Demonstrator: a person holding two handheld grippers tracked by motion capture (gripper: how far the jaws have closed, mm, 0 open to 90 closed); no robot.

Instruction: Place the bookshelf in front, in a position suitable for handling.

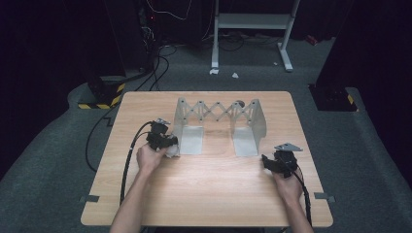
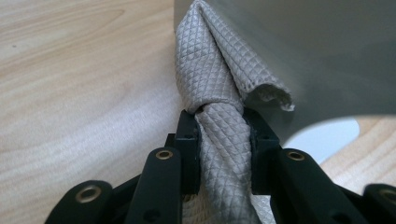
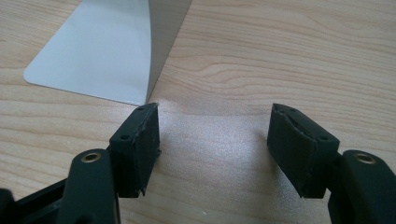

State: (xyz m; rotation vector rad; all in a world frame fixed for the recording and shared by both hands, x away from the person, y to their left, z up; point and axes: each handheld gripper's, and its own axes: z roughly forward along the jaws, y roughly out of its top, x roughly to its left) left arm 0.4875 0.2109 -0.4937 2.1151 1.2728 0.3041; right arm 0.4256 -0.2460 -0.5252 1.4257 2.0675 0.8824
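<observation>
A grey metal rack [image 1: 218, 114] with a scissor lattice and two upright end plates stands on the wooden table [image 1: 209, 194]. My left gripper [image 1: 167, 144] is at the rack's left end plate [image 2: 299, 51], shut on a bunched beige waffle-weave cloth [image 2: 219, 93]. The cloth's folded end leans against that plate, and its tail runs down between the jaws. My right gripper [image 1: 270, 161] hovers low over bare wood by the rack's right foot plate [image 3: 98, 51]. Its jaws stand wide apart, and its pads [image 3: 144, 144] hold nothing.
A white desk frame [image 1: 252, 29] stands on the grey carpet beyond the table. Black cables [image 1: 128, 160] trail from both grippers over the table's near edge. Yellow-black marked stands [image 1: 104, 94] sit at the far left and right.
</observation>
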